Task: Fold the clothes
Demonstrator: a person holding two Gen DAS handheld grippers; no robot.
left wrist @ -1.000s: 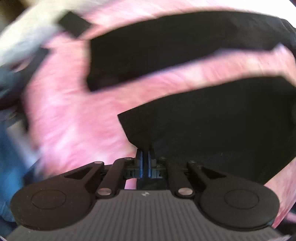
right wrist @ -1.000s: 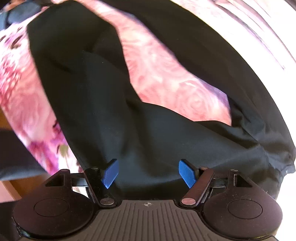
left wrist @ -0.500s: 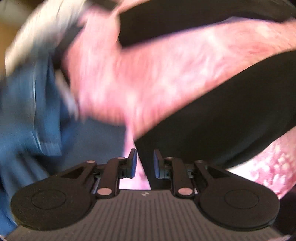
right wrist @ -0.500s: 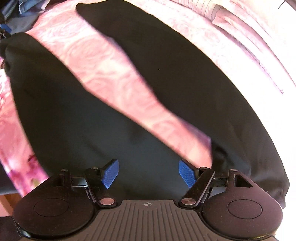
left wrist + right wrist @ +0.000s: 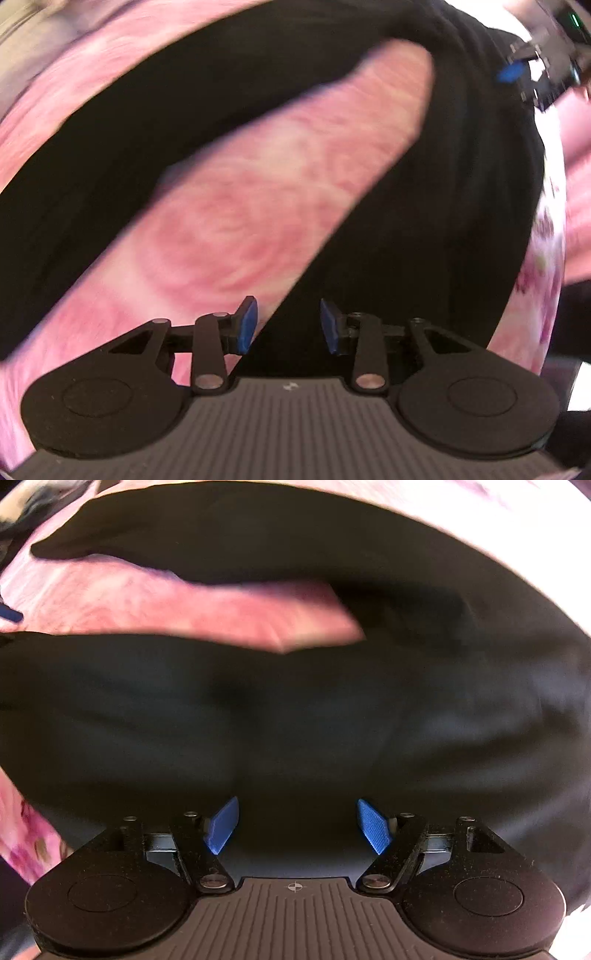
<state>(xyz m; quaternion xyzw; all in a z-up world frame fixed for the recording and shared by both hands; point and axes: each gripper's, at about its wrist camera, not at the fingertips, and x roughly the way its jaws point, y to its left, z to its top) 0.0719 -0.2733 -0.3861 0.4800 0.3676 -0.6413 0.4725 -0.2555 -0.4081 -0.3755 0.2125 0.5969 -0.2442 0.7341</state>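
Observation:
A black garment (image 5: 424,258) with two long legs lies spread on a pink rose-patterned bed cover (image 5: 258,206). The cover shows as a wedge between the legs. My left gripper (image 5: 287,314) points down over the inner edge of one leg. Its jaws are opening, and the blue pads (image 5: 246,326) press on nothing. My right gripper (image 5: 296,812) hangs open and wide over the broad part of the black garment (image 5: 295,720), with nothing gripped. The pink cover (image 5: 184,609) shows as a strip beyond it. Both views are blurred by motion.
In the left wrist view, the other gripper's blue pad (image 5: 511,72) and dark frame show at the top right, past the garment. The cover's flowered border (image 5: 543,258) runs down the right side, with a dark drop beyond it.
The left gripper was shut on the black fabric's edge, then let go and its jaws parted. It swung past blue clothes and back over the garment. The right gripper stayed open and shifted across the garment.

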